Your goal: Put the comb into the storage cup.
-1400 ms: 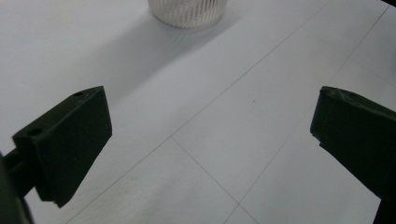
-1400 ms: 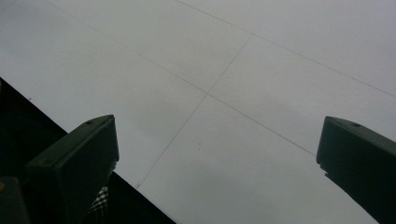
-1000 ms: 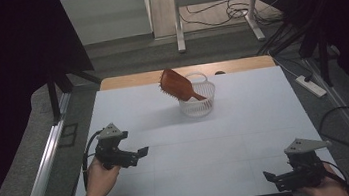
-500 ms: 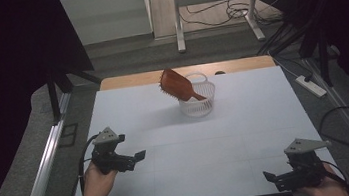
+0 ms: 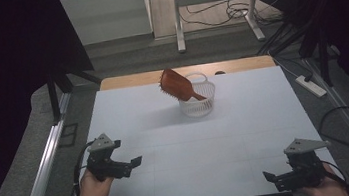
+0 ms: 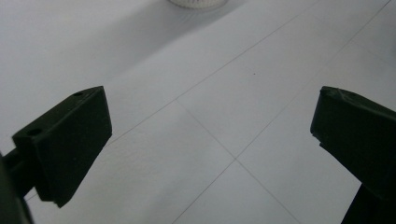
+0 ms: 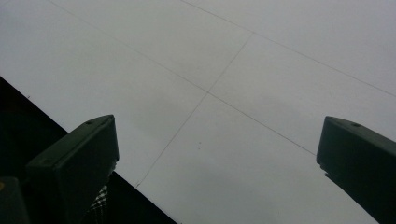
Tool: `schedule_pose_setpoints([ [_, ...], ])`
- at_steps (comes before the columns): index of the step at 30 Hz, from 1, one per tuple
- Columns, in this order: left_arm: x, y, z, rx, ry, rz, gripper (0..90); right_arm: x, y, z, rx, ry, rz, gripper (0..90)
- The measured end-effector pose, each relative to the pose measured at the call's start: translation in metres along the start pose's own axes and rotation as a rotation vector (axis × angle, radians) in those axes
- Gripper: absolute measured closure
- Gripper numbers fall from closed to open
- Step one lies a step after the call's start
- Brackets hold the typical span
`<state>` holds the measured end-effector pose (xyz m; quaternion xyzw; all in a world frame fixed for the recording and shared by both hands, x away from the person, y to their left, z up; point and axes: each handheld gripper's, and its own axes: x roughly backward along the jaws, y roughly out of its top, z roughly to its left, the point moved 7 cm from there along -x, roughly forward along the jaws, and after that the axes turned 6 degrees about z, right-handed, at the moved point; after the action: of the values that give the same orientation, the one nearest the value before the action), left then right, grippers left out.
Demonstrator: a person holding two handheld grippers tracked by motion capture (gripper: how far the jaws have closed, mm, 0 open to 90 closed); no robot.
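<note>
The left gripper (image 5: 129, 162) is held low over the near left part of the white table (image 5: 247, 134), its jaws wide apart with nothing between them, pointing to the right across the table. The right gripper (image 5: 273, 176) sits at the near right edge, jaws also wide and empty, pointing left. The brown hairbrush (image 5: 177, 85) leans with its handle inside the white basket (image 5: 198, 102) near the far edge, well apart from both grippers. Between them the table surface is bare.
</note>
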<state>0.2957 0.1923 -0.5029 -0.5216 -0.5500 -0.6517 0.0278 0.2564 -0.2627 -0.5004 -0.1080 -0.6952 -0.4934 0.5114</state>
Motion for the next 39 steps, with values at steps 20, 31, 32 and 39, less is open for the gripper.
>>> schedule_pose_setpoints([
  [20,0.021,-0.025,0.002,0.048,0.019,-0.019,0.0,0.000,0.000,0.000,0.001,-0.006,0.003,0.0],
  [31,0.030,-0.036,0.001,0.055,0.039,-0.022,0.0,0.000,0.000,0.000,-0.003,-0.010,0.003,0.0],
  [32,0.031,-0.037,0.001,0.055,0.041,-0.021,0.0,0.000,0.000,0.000,-0.003,-0.010,0.002,0.0],
  [39,0.034,-0.043,0.000,0.052,0.056,-0.019,0.0,0.000,0.000,0.000,-0.003,-0.012,0.003,0.0],
])
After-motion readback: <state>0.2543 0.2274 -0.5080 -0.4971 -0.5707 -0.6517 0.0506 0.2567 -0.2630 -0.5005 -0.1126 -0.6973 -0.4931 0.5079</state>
